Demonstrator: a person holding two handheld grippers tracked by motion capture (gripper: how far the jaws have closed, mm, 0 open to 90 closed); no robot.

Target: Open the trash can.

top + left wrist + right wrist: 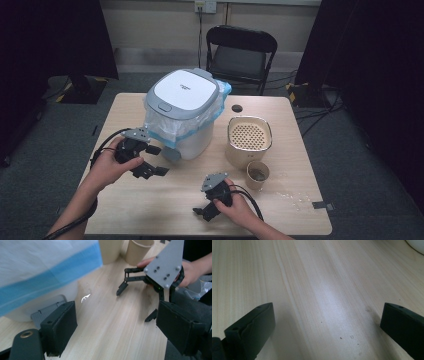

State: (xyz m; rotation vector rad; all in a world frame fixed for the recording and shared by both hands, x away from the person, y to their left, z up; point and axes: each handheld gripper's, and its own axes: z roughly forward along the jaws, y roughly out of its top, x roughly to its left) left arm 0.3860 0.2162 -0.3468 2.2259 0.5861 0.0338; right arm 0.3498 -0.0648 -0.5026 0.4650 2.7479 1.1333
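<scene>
High view: left tongs (159, 161), jaws wide, nothing between, hang just beside the foot of the white lidded bin (184, 95) with its blue-edged bag. Right tongs (201, 214), jaws wide, nothing between, low over the table (165, 210), near the paper cup (257, 175).

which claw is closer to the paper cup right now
Right. The right claw sits on the table just left of and below the paper cup; the left claw hangs farther left, beside the white bin.
</scene>
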